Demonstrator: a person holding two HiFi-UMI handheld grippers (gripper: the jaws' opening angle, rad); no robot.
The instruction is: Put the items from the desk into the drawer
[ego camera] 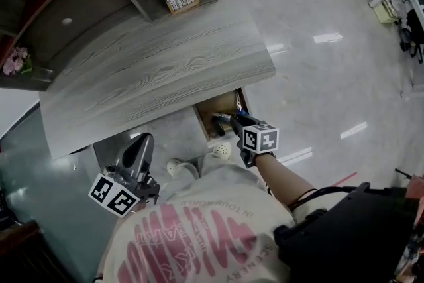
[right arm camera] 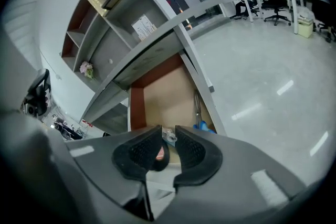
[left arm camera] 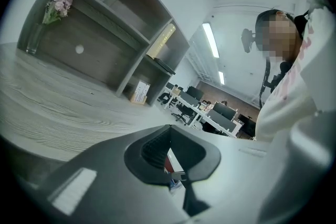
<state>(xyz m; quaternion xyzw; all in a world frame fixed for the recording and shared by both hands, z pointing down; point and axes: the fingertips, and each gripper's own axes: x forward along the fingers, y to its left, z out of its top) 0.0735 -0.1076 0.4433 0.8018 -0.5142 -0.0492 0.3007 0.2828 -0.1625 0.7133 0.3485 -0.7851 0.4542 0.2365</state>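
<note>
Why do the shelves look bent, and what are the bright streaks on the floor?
Right gripper view: the wide-angle lens curves the shelves and darkens the corners. Head view: the streaks are glare from lights on the glossy floor. Left gripper view: same bending, plus a mosaic patch added afterwards.

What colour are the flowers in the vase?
Pink; the flowers show best in the left gripper view.

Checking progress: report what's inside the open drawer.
Blue-handled scissors lie along the right wall of the drawer. The right gripper covers the near end; what lies beneath is hidden.
</note>
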